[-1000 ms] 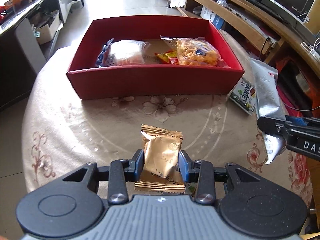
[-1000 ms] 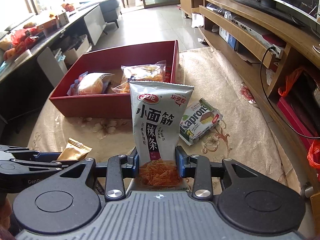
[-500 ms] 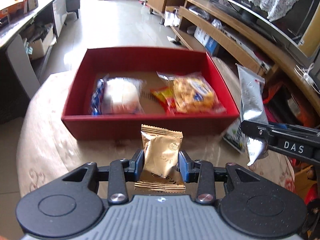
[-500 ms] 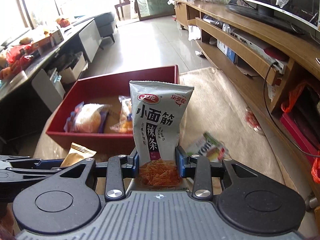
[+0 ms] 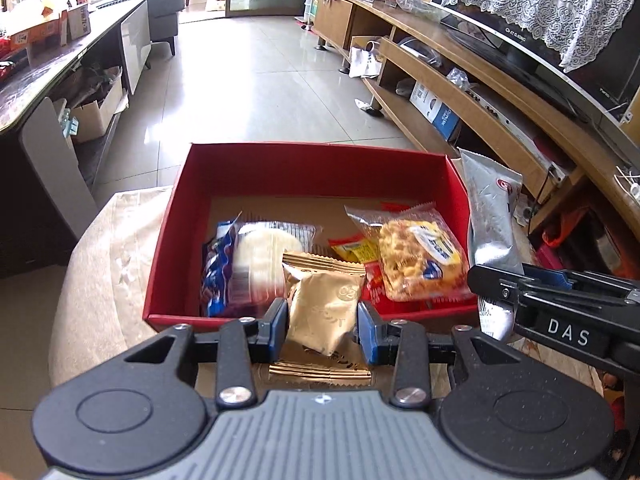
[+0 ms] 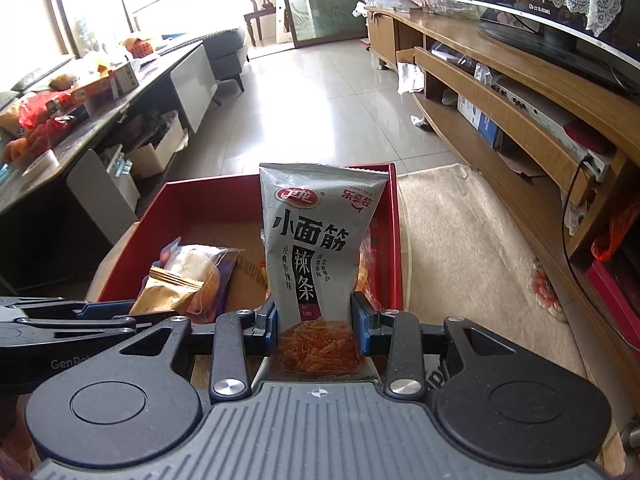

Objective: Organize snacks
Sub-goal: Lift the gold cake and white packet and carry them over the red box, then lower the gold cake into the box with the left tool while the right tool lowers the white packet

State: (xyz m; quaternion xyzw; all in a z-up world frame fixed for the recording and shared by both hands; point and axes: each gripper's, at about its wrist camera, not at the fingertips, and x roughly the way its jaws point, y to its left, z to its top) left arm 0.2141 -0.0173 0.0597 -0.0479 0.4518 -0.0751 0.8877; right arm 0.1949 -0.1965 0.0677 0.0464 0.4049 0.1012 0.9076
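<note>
A: Living room, tiled floor, a long wooden TV unit down one side; the bench under a beige floral cloth [image 5: 116, 264] carries a red cardboard box [image 5: 320, 162].

B: Where are the snacks themselves?

A: Two are held off the cloth. The left gripper [image 5: 322, 316] has its fingers clenched on a gold foil sachet [image 5: 324, 304], which hangs over the box's near wall. The right gripper [image 6: 315, 320] is clamped on the lower part of a grey spicy gluten-strip packet [image 6: 316, 232], upright, just at the box's right wall.

B: And inside the box?

A: A white round cake in a blue-edged clear wrapper [image 5: 252, 256] on the left, a clear bag of yellow puffed crackers [image 5: 416, 256] on the right, with a red and yellow sachet [image 5: 354, 249] partly under it. The brown cardboard floor at the back is bare.

B: So which step is this?

A: I'd judge both packets are being carried to the box, with the drop still to come. Next, each gripper needs to get over bare floor inside the walls, lower, then let go, without the two grippers colliding, since they are close side by side.
</note>
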